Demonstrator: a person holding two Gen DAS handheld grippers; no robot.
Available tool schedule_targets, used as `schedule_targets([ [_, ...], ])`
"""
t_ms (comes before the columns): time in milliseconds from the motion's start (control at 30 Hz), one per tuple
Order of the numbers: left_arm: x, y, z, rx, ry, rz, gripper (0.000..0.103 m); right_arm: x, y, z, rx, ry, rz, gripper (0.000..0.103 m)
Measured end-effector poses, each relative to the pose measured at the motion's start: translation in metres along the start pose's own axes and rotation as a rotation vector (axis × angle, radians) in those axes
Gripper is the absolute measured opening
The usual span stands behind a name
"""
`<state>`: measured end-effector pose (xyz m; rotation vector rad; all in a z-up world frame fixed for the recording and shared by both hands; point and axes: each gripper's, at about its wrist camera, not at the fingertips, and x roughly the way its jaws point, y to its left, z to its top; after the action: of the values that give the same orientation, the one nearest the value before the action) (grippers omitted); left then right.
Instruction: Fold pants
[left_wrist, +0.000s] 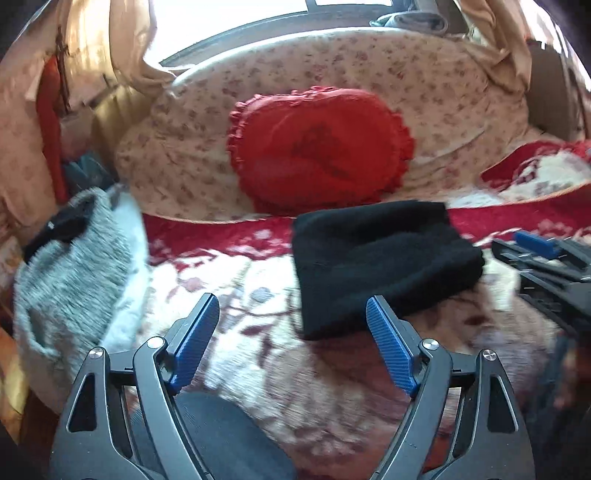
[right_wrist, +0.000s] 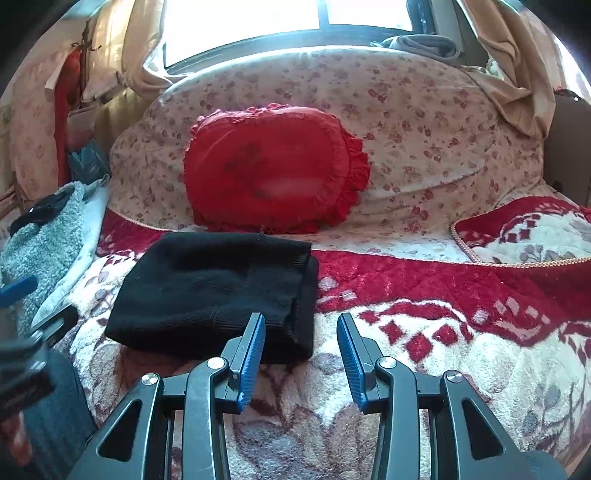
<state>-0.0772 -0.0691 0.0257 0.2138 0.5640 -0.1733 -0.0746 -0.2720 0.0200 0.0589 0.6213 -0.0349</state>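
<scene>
In the left wrist view, the left gripper fills the lower frame with its jaws spread wide and nothing between them. The folded black pants lie right of centre on the red-and-white blanket, below the red cushion.

In the right wrist view, the right gripper stands half apart at lower centre, empty. The pants rest left of centre, just behind its left finger.

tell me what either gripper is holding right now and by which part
Nothing is held. The left gripper and the right gripper both stand open and empty above the blanket; the folded black pants lie free.
</scene>
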Motion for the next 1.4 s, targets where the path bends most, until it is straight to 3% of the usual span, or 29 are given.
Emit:
schedule_targets([
  [200, -0.003, -0.003, 0.005, -0.043, 0.121, -0.11, 0.082, 0.002, 0.0, -0.001, -0.001, 0.011, -0.041, 0.038],
  [433, -0.008, -0.021, -0.009, 0.006, 0.213, -0.104, 0.082, -0.003, 0.008, -0.004, -0.037, 0.003, -0.069, 0.039],
  [733, -0.011, -0.037, -0.01, 0.04, 0.211, -0.139, 0.082, -0.007, 0.008, -0.006, -0.034, -0.005, -0.063, 0.038],
  [1133, 0.039, -0.045, -0.039, -0.031, 0.318, -0.093, 0.082, -0.008, 0.02, -0.013, -0.1, 0.005, -0.046, 0.039],
  [1400, 0.053, -0.036, -0.049, -0.067, 0.348, -0.105, 0.082, -0.001, 0.023, -0.015, -0.099, 0.018, -0.042, 0.039],
])
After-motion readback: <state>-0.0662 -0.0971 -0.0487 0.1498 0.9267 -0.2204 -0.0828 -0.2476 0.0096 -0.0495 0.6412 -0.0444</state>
